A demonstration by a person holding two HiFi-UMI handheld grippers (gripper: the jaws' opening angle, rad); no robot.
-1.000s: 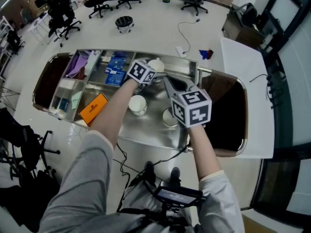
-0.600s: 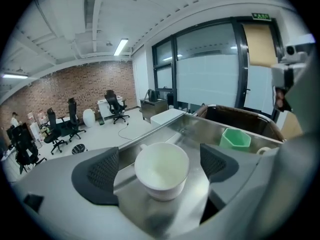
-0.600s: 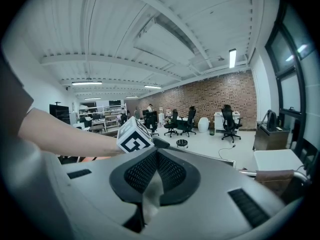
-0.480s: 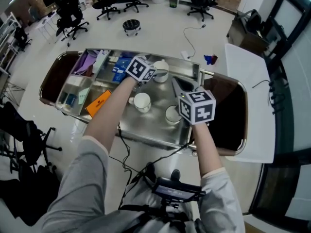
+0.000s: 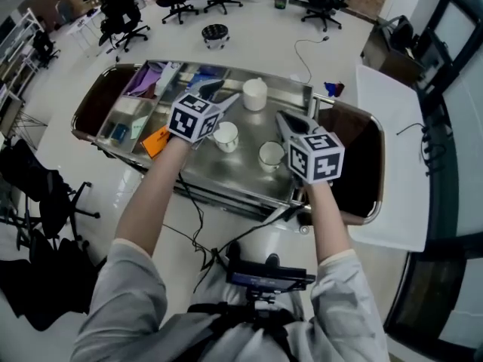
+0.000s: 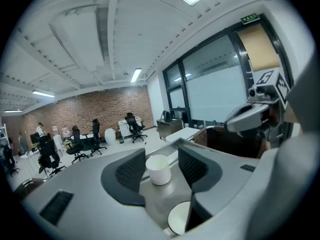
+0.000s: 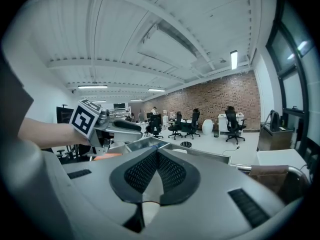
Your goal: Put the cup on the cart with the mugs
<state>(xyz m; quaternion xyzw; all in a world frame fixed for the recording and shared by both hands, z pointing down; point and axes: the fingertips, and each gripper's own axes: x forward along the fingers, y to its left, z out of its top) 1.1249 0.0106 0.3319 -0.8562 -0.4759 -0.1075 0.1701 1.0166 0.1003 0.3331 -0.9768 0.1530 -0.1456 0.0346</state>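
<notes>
Left claw (image 5: 225, 95) has just been closing; it stands half open, empty, cup (image 6: 159, 169) ahead of it on cart (image 5: 249, 175). Right claw (image 7: 156, 153) is closed, empty.

The white handleless cup (image 5: 254, 94) stands upright on the stainless-steel cart (image 5: 226, 173), near its far edge. A white mug (image 5: 225, 136) and a second white mug (image 5: 270, 155) stand upright nearer the person, both apart from it.

Open office; swivel chairs (image 7: 231, 121), brick wall (image 7: 212, 101)
</notes>
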